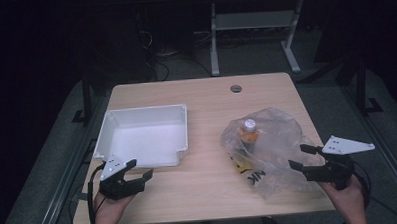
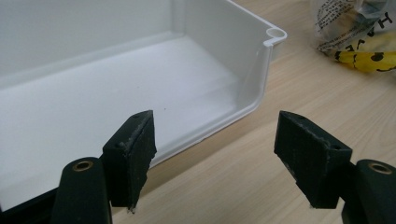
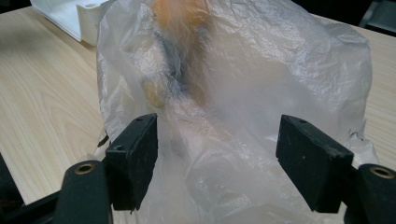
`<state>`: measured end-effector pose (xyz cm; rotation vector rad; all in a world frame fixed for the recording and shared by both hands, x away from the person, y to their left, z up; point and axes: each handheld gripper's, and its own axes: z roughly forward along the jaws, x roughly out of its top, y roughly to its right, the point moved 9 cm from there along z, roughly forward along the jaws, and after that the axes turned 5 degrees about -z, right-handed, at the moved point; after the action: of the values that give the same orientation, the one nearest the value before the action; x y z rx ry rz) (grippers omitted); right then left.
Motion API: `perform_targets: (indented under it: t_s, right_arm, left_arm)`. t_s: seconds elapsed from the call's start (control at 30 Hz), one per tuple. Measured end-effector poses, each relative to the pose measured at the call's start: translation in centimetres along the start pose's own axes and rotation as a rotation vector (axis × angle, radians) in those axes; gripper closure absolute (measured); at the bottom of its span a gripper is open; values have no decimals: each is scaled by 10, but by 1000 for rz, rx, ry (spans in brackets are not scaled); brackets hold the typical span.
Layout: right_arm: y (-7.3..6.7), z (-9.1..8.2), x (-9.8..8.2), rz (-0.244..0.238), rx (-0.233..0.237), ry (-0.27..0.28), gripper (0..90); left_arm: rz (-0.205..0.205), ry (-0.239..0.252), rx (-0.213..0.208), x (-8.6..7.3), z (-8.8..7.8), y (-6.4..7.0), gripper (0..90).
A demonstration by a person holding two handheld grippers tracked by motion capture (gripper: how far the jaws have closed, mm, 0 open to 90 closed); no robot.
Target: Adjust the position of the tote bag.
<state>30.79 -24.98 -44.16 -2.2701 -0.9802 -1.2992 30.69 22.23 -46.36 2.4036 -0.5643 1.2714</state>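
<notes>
Plastic bag just before right hand-held gripper

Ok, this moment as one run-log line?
left gripper: open, near tray corner | right gripper: open, at bag edge | bottle inside bag | nothing held

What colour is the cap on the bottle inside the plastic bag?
White cap on the orange bottle; clearest in the high view.

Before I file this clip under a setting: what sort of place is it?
Probably a lab or test workspace: a bare wooden table on a dark floor, more metal-legged desks behind, and cables trailing on the floor.
</notes>
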Motion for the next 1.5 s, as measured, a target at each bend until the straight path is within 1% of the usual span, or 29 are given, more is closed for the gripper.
perform_targets:
  t_s: [0.07,0.13,0.17,0.2,0.27,0.3,0.47,0.5,0.67,0.7,0.73,0.77,0.8,0.93,1.0,1.1,1.13,1.2,1.23,1.33,1.43,1.5]
  right_arm:
    - [1,0,-1,1,0,1,288]
    - [1,-1,-1,8,0,1,287]
    - [2,-1,-1,3,0,2,287]
    - [2,-2,0,4,0,5,287]
    - [2,-2,0,5,-1,11,287]
    - [2,-2,0,5,-1,10,287]
    - [2,-2,0,10,1,6,284]
    - [1,-3,1,15,3,11,284]
    - [0,-1,2,12,2,1,278]
    - [0,-1,2,6,2,2,276]
    - [0,-1,2,7,2,-1,274]
    - [0,-1,1,8,1,-2,274]
    - [0,-1,1,16,3,-6,274]
    - [2,-2,2,1,-2,-1,273]
    - [1,-3,2,9,-3,1,274]
    - [2,-5,1,11,-4,2,274]
    - [2,-5,1,11,-4,2,274]
    - [2,-6,0,13,-7,3,273]
    - [2,-6,0,13,-7,3,273]
    - [4,-6,0,16,-6,4,276]
    - [4,-6,1,19,-7,4,276]
    - [5,-7,1,18,-8,5,275]
  left_arm:
    - [-6,5,-6,0,1,1,286]
    - [-24,-3,-19,0,1,3,285]
    - [-21,-11,-26,0,1,4,285]
    - [-25,-7,-34,1,1,5,285]
    - [-18,-16,-40,1,1,6,282]
    - [-22,-17,-46,1,1,8,281]
    - [-23,-12,-77,6,3,15,279]
    - [-17,-16,-84,8,3,17,278]
    - [39,-43,-103,12,10,28,276]
    - [45,-46,-106,13,11,30,276]
    - [40,-49,-110,14,11,33,276]
    - [46,-52,-118,15,11,34,276]
    - [40,-51,-124,16,11,36,276]
    - [54,-59,-148,21,11,42,275]
    - [59,-61,-156,24,11,45,275]
    - [75,-60,-160,31,12,48,265]
    - [75,-60,-160,31,12,48,264]
    - [91,-62,-165,37,14,51,263]
    - [91,-62,-165,37,14,51,263]
    - [118,-63,-178,48,18,59,261]
    - [124,-64,-186,53,20,63,258]
    - [136,-67,-198,58,24,68,258]
